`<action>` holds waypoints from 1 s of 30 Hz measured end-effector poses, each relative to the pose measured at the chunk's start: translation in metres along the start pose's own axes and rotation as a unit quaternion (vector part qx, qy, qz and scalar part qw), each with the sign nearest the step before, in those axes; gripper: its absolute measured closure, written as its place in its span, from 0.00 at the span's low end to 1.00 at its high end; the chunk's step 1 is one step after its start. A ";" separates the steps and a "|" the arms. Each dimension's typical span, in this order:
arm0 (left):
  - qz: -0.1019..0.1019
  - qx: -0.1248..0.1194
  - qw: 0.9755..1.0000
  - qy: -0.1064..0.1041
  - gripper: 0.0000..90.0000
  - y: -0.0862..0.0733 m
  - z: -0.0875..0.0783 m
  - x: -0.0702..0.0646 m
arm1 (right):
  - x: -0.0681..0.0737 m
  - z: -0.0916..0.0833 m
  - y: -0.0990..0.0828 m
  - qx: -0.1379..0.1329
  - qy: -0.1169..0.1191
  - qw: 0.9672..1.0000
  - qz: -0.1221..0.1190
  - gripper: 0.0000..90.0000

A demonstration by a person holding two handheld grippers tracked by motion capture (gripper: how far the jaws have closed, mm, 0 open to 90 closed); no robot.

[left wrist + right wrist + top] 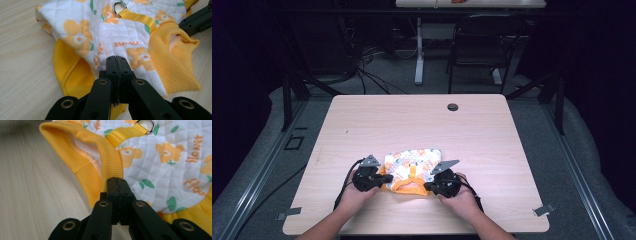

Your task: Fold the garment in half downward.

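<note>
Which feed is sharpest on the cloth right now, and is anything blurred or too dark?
Left gripper view: garment sharp, evenly lit. Right gripper view: quilting crisp, but the table at left is smeared. High view: tabletop bright, room behind very dark, garment small and soft between the left gripper and right gripper.

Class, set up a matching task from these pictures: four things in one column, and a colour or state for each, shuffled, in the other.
Things:
1. Left gripper
2. Metal ring
3. Ribbed cuff
4. Round grommet hole

Descriptions:
A. Plain yellow knit edging
B. In the wooden table top, near its far edge
C. Shut on the quilted flower-print garment
D. Held by a yellow webbing strap

Pairs: 1-C, 2-D, 3-A, 4-B
</note>
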State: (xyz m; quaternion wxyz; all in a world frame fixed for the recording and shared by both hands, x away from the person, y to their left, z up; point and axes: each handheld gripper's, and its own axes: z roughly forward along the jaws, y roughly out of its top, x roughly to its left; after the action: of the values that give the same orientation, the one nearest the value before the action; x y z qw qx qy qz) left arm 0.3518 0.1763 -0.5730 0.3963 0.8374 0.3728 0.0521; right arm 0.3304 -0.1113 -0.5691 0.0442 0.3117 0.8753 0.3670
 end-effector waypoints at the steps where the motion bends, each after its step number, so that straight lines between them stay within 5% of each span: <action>1: -0.002 0.001 1.000 0.001 1.00 0.001 0.001 0.001 | -0.002 0.000 0.002 0.002 -0.002 1.000 0.000 1.00; 6: 0.003 0.002 1.000 0.017 1.00 0.009 0.006 0.006 | -0.010 0.004 0.010 0.008 -0.015 1.000 0.004 1.00; 19: -0.022 -0.016 0.999 0.038 1.00 0.023 0.019 0.020 | -0.037 0.014 0.029 0.009 -0.045 0.999 0.026 1.00; 30: -0.047 -0.033 0.998 0.035 1.00 0.024 0.022 0.027 | -0.046 0.018 0.034 0.006 -0.054 0.998 0.034 1.00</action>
State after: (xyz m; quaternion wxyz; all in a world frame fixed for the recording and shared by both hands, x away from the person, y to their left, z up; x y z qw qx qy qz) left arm 0.3940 0.1706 -0.5766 0.4121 0.8032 0.4235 0.0748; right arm 0.3902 -0.1084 -0.5658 0.0767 0.3610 0.8625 0.3462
